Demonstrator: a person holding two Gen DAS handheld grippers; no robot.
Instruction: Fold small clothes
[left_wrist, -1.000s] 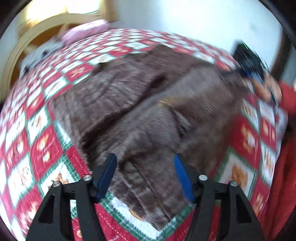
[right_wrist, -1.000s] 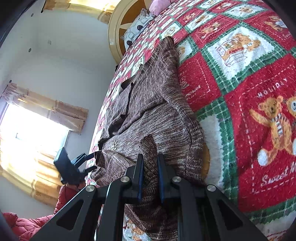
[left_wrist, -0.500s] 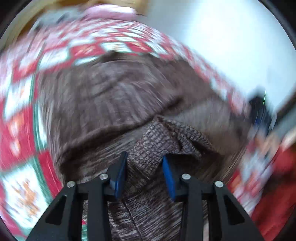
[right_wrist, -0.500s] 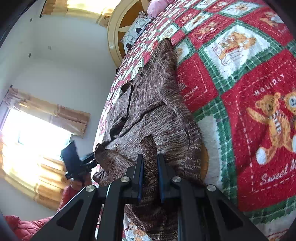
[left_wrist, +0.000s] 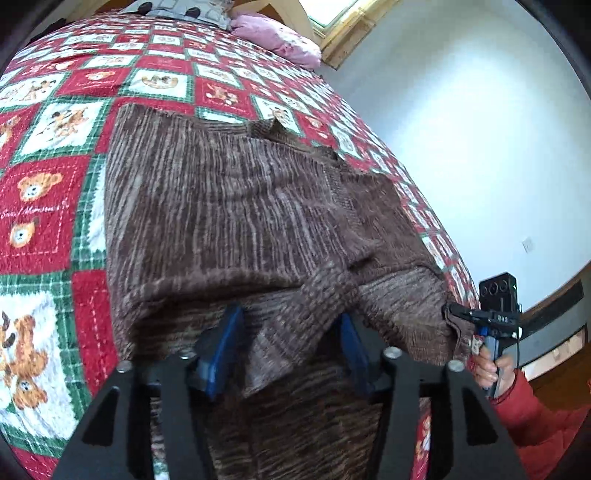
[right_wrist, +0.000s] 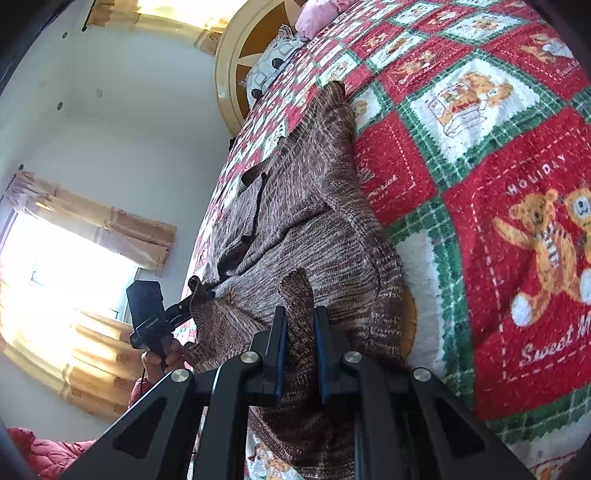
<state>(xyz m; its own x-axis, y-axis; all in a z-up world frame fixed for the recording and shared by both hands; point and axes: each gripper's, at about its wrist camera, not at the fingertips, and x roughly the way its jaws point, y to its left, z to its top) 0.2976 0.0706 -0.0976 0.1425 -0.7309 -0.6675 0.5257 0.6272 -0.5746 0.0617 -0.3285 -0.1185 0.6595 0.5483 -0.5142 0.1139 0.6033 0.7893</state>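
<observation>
A brown knit sweater (left_wrist: 229, 206) lies spread on a red, green and white teddy-bear quilt (left_wrist: 48, 192). My left gripper (left_wrist: 290, 332) has its blue pads on both sides of a raised fold of the sweater's near edge. My right gripper (right_wrist: 299, 332) is shut on another bunch of the same edge; the sweater (right_wrist: 314, 229) stretches away from it. In the left wrist view the right gripper (left_wrist: 458, 314) pinches the sweater's right corner. In the right wrist view the left gripper (right_wrist: 195, 291) holds the left corner.
A pink pillow (left_wrist: 277, 40) and a patterned cushion (right_wrist: 273, 62) lie at the bed's head by a round wooden headboard (right_wrist: 236, 55). White walls and a curtained window (right_wrist: 55, 266) lie beyond the bed. The person's red sleeve (left_wrist: 535, 417) is at the right.
My left gripper has moved onto the sweater's near edge and closed around a fold of it, which now stands raised. My right gripper has kept its grip and barely moved.
</observation>
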